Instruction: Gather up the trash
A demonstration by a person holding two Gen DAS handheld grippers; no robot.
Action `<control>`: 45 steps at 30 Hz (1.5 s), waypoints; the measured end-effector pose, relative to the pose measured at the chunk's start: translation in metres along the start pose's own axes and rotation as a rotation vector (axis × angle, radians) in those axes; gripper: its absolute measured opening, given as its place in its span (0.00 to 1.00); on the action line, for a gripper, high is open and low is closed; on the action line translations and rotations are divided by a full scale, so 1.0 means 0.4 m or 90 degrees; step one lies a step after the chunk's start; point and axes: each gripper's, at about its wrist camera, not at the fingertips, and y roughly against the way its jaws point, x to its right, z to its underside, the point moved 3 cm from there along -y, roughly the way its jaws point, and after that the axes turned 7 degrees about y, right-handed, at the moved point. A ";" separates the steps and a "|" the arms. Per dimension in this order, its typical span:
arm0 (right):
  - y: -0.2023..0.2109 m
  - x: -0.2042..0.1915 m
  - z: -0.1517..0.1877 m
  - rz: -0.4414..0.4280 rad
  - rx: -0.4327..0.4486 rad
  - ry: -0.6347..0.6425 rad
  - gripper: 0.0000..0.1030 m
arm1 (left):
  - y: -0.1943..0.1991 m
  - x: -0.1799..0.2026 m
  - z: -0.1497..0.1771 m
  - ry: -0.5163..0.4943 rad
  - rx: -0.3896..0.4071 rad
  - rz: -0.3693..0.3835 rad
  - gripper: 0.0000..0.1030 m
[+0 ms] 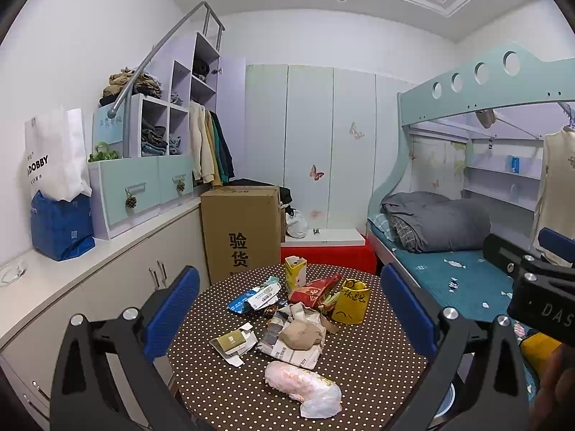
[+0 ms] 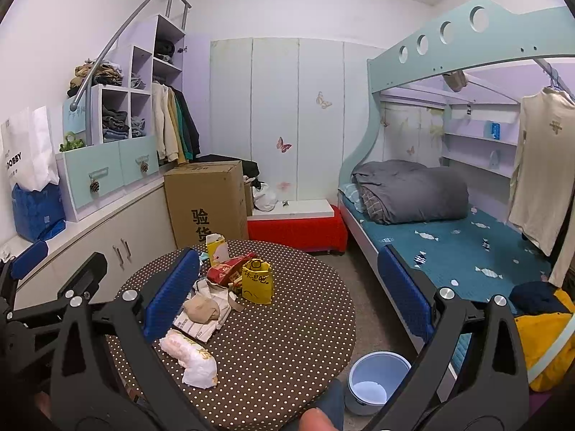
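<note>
Both the left gripper [image 1: 287, 309] and right gripper [image 2: 287, 294] hung spread and empty, the heap of crumpled wrappers and cartons [image 1: 287, 312] lay uncollected mid-table on the round brown polka-dot table [image 1: 377, 370], and the white plastic bin [image 2: 377, 380] beside its right edge looked unfilled.

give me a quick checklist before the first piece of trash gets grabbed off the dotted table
1. Left gripper jaws open and empty: ok.
2. Right gripper jaws open and empty: ok.
3. Trash within view: ok; pink-and-white plastic bag lies nearest, separate from the pile behind it.
4. Bin ready: ok; the blue bucket stands open on the floor beside the table.
5. Bucket has room: ok; only a pale liner or bottom shows inside.
6. Yellow paper bag stable: cannot tell; it stands upright against other wrappers.
</note>
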 end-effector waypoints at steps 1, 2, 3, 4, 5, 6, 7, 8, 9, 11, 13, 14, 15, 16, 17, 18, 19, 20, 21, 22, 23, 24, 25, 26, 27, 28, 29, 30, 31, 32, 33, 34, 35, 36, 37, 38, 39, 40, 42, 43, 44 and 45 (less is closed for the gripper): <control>-0.002 -0.002 -0.002 0.000 -0.001 0.001 0.94 | -0.002 0.003 -0.001 0.000 -0.001 -0.001 0.96; -0.005 -0.005 -0.003 0.000 -0.002 0.003 0.94 | -0.005 0.004 -0.001 0.000 -0.002 -0.001 0.96; -0.006 -0.007 -0.003 -0.001 -0.003 0.005 0.94 | -0.006 0.005 -0.002 0.000 -0.002 -0.002 0.96; -0.006 -0.005 -0.001 -0.001 -0.003 0.005 0.94 | -0.007 0.004 -0.001 0.001 -0.003 -0.002 0.96; -0.007 -0.007 -0.002 -0.001 -0.004 0.007 0.94 | -0.007 0.004 -0.002 0.001 -0.004 -0.002 0.96; -0.007 -0.008 -0.003 -0.001 -0.005 0.008 0.94 | -0.009 0.003 -0.002 0.002 -0.005 -0.001 0.96; -0.006 -0.008 -0.002 -0.002 -0.004 0.009 0.94 | -0.009 0.003 0.000 0.001 -0.004 -0.002 0.96; -0.007 -0.008 -0.003 -0.002 -0.005 0.010 0.94 | -0.011 0.001 0.002 0.002 -0.005 -0.002 0.96; -0.008 -0.009 -0.002 -0.001 -0.006 0.011 0.94 | -0.011 0.001 0.002 0.002 -0.005 -0.002 0.96; -0.008 -0.010 -0.001 -0.001 -0.006 0.012 0.94 | -0.015 -0.001 0.005 0.006 -0.007 -0.001 0.96; -0.013 -0.013 -0.003 -0.001 -0.009 0.016 0.94 | -0.020 -0.006 0.008 0.009 -0.010 -0.001 0.96; -0.014 -0.014 -0.002 -0.001 -0.010 0.017 0.94 | -0.023 -0.008 0.009 0.010 -0.011 -0.001 0.96; -0.017 -0.016 -0.002 -0.002 -0.011 0.018 0.94 | -0.026 -0.009 0.011 0.011 -0.012 -0.002 0.96; -0.023 -0.020 -0.002 -0.005 -0.014 0.018 0.94 | -0.030 -0.011 0.013 0.011 -0.014 -0.002 0.96; -0.027 -0.022 0.000 -0.008 -0.016 0.019 0.94 | -0.035 -0.014 0.015 0.012 -0.017 -0.004 0.96; -0.035 -0.025 0.000 -0.010 -0.020 0.020 0.94 | -0.041 -0.017 0.019 0.013 -0.020 -0.007 0.96; -0.040 -0.029 0.001 -0.011 -0.023 0.022 0.94 | -0.047 -0.022 0.025 0.013 -0.023 -0.010 0.96; -0.050 -0.033 0.005 -0.014 -0.028 0.023 0.94 | -0.055 -0.027 0.032 0.014 -0.027 -0.014 0.96; -0.066 -0.038 0.014 -0.020 -0.036 0.024 0.94 | -0.066 -0.037 0.041 0.016 -0.034 -0.019 0.96; -0.077 -0.041 0.016 -0.024 -0.043 0.025 0.94 | -0.075 -0.045 0.049 0.018 -0.042 -0.022 0.96; -0.091 -0.046 0.024 -0.030 -0.053 0.027 0.94 | -0.087 -0.056 0.061 0.021 -0.051 -0.028 0.96; -0.113 -0.055 0.038 -0.039 -0.068 0.030 0.94 | -0.095 -0.063 0.070 0.023 -0.057 -0.032 0.96; -0.128 -0.062 0.050 -0.046 -0.080 0.032 0.94 | -0.106 -0.076 0.086 0.025 -0.066 -0.038 0.96; -0.145 -0.070 0.062 -0.054 -0.092 0.035 0.94 | -0.118 -0.087 0.100 0.027 -0.075 -0.045 0.96; -0.168 -0.080 0.078 -0.066 -0.109 0.038 0.94 | -0.127 -0.096 0.110 0.028 -0.083 -0.050 0.96; -0.186 -0.091 0.096 -0.077 -0.122 0.040 0.94 | -0.143 -0.112 0.126 0.028 -0.095 -0.061 0.96; -0.213 -0.105 0.116 -0.090 -0.143 0.044 0.94 | -0.158 -0.133 0.142 0.030 -0.106 -0.070 0.96; -0.228 -0.113 0.129 -0.094 -0.154 0.048 0.94 | -0.170 -0.148 0.157 0.033 -0.116 -0.078 0.96; -0.249 -0.128 0.148 -0.099 -0.170 0.056 0.94 | -0.179 -0.163 0.170 0.036 -0.125 -0.085 0.96; -0.262 -0.140 0.163 -0.105 -0.178 0.060 0.94 | -0.191 -0.182 0.185 0.041 -0.136 -0.092 0.96; -0.283 -0.157 0.181 -0.115 -0.193 0.067 0.94 | -0.198 -0.192 0.194 0.044 -0.142 -0.097 0.96; -0.297 -0.167 0.196 -0.126 -0.206 0.071 0.94 | -0.207 -0.210 0.206 0.050 -0.151 -0.104 0.96; -0.311 -0.181 0.210 -0.136 -0.217 0.074 0.94 | -0.214 -0.224 0.217 0.054 -0.158 -0.109 0.96; -0.326 -0.197 0.227 -0.150 -0.231 0.080 0.94 | -0.218 -0.235 0.225 0.056 -0.162 -0.113 0.96; -0.336 -0.208 0.239 -0.159 -0.240 0.084 0.94 | -0.223 -0.250 0.236 0.056 -0.169 -0.118 0.96; -0.349 -0.224 0.254 -0.174 -0.251 0.088 0.94 | -0.226 -0.258 0.246 0.056 -0.172 -0.121 0.96; -0.357 -0.238 0.263 -0.183 -0.258 0.092 0.94 | -0.231 -0.270 0.256 0.056 -0.178 -0.126 0.96; -0.366 -0.249 0.271 -0.193 -0.265 0.095 0.94 | -0.235 -0.277 0.264 0.057 -0.182 -0.128 0.96; -0.381 -0.272 0.290 -0.223 -0.278 0.097 0.94 | -0.245 -0.291 0.279 0.058 -0.194 -0.132 0.96; -0.392 -0.286 0.302 -0.243 -0.287 0.097 0.94 | -0.253 -0.301 0.289 0.057 -0.202 -0.137 0.96; -0.400 -0.297 0.309 -0.254 -0.295 0.099 0.94 | -0.259 -0.308 0.294 0.057 -0.207 -0.139 0.96; -0.411 -0.313 0.320 -0.266 -0.303 0.104 0.94 | -0.265 -0.314 0.298 0.057 -0.212 -0.141 0.96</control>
